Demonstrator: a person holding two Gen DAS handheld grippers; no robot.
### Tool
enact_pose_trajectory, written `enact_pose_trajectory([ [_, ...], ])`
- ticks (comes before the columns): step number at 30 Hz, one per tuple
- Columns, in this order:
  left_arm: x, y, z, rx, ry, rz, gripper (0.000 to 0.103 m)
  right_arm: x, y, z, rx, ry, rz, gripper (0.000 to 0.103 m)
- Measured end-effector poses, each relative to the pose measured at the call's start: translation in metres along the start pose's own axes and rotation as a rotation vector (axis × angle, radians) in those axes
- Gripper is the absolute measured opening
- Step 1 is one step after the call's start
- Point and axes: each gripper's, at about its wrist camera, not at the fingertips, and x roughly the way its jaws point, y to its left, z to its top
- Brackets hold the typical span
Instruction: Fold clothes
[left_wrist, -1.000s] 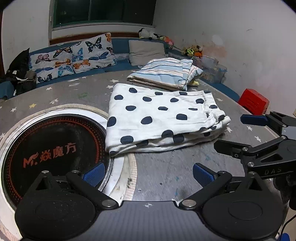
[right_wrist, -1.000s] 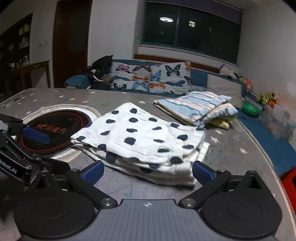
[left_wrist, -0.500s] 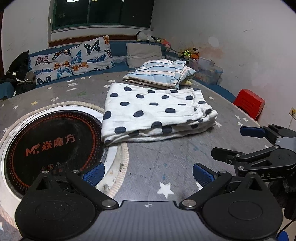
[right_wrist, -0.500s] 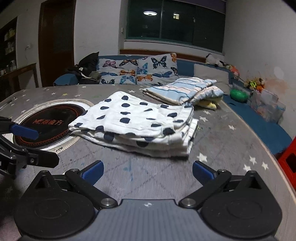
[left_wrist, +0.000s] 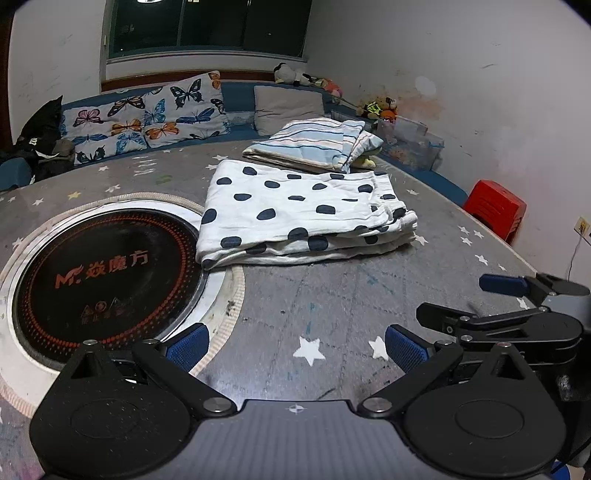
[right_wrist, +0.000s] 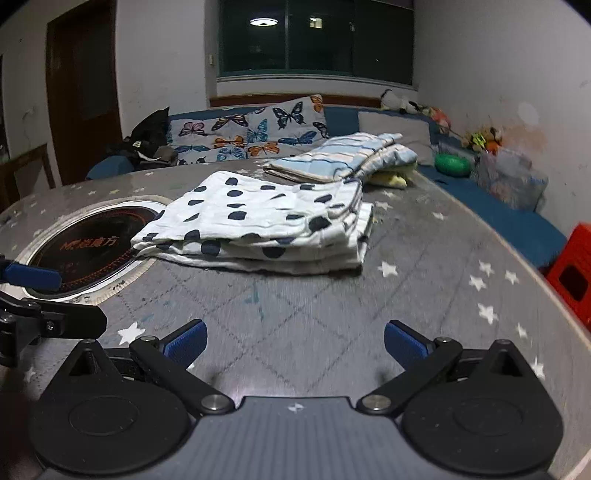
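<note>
A folded white garment with dark polka dots (left_wrist: 295, 214) lies on the grey starred table (left_wrist: 332, 302), its left edge over the rim of the round hotplate; it also shows in the right wrist view (right_wrist: 266, 225). My left gripper (left_wrist: 293, 345) is open and empty, near the table's front edge, well short of the garment. My right gripper (right_wrist: 293, 341) is open and empty too, also back from the garment. The right gripper appears at the right of the left wrist view (left_wrist: 517, 306).
A folded blue striped garment (left_wrist: 317, 144) lies behind the dotted one. A round black hotplate (left_wrist: 103, 269) is set in the table at left. A sofa with butterfly cushions (left_wrist: 147, 118) runs behind. A red stool (left_wrist: 495, 210) stands at right.
Both grippers have pulled back from the folded polka-dot garment toward the table's near edge. The garment stays folded where it lay.
</note>
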Motion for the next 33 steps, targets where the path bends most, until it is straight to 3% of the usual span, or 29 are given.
enact_pose_trajectory([
  [12,-0.005,-0.005,-0.007,0.014,0.01,0.003,0.103,-0.008,0.002,-0.009,0.075,0.005,-0.02,0.103],
  [33,-0.013,-0.013,-0.017,0.031,0.016,-0.008,0.103,-0.013,0.007,-0.019,0.081,0.023,-0.047,0.103],
])
